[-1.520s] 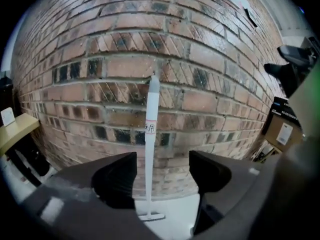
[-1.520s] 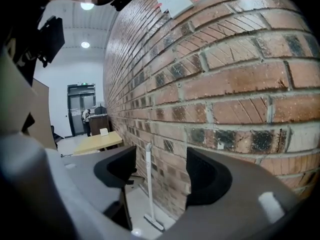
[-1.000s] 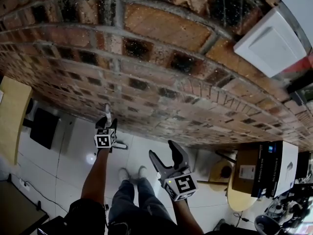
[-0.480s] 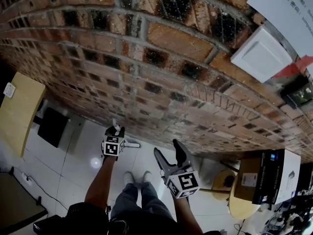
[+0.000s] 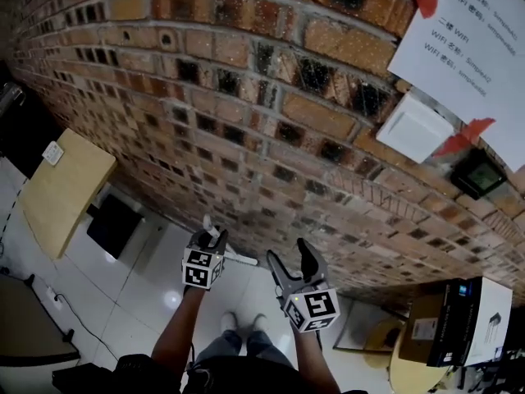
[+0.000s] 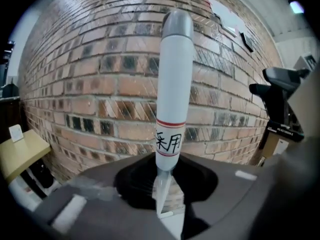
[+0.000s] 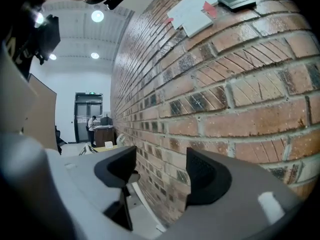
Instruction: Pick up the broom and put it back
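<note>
Left gripper is closed on the broom handle, its two dark pads pressing the narrow lower part of the handle from either side. In the left gripper view the handle stands nearly upright in front of the brick wall. It is white with a rounded grey cap on top, and lower down it has a thin red band and a label with black characters.

In the head view the left gripper is held out in front of the person at the end of a bare forearm, close to the wall and pointing slightly downward towards it.

Right gripper sits just beside it, to the right, on the other outstretched forearm, pointing almost level at the wall. Its black pads stand a little apart with only brick showing between them, so it holds nothing.

Below the arms are the person's legs, pale shoes and a white tiled floor. A wooden bench stands by the wall at the left. White paper notices and a white box are fixed high on the wall at the right. Cardboard boxes sit low at the right.
</note>
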Demonstrator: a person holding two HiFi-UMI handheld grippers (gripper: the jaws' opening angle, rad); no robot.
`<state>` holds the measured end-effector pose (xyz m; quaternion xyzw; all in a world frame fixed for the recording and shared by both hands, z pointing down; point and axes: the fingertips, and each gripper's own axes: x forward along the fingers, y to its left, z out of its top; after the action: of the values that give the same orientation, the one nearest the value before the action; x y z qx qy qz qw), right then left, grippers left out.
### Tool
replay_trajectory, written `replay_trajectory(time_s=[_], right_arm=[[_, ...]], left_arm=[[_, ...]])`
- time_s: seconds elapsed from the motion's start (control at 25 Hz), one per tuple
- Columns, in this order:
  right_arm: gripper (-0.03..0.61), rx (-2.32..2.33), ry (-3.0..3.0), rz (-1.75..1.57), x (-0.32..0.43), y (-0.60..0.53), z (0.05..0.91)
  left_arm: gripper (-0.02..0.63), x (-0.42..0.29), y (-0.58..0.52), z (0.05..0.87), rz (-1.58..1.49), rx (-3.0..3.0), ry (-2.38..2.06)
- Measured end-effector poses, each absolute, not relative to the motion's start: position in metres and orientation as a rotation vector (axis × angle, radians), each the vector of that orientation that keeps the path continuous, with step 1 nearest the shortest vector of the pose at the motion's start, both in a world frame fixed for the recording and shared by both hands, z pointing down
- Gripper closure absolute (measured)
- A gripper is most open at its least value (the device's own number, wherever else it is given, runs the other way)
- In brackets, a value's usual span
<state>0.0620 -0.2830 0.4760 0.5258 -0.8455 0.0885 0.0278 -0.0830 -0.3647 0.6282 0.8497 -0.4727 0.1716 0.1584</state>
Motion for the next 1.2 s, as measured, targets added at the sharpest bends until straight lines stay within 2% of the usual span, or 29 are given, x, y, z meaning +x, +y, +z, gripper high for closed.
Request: replay_trajectory(time_s=[0.64,0.92,1.2], right_arm=[[0.265,1.56,-2.78,-0.001,0.018,-0.297,0.392],[0.265,1.559,-2.855,0.013,0.008,-0.299,0.371],[0.265,1.552,-2.863,-0.018,0.005,-0.3,0.364]], left_arm=[[0.528,-0.136,-0.324,0.419,0.211,2.605,-1.652],[0.531,-0.151,-0.301,0.365,0.018,2.629,-1.741],[0.531,-0.153,-0.293,0.351,-0.019,2.647,-1.773]])
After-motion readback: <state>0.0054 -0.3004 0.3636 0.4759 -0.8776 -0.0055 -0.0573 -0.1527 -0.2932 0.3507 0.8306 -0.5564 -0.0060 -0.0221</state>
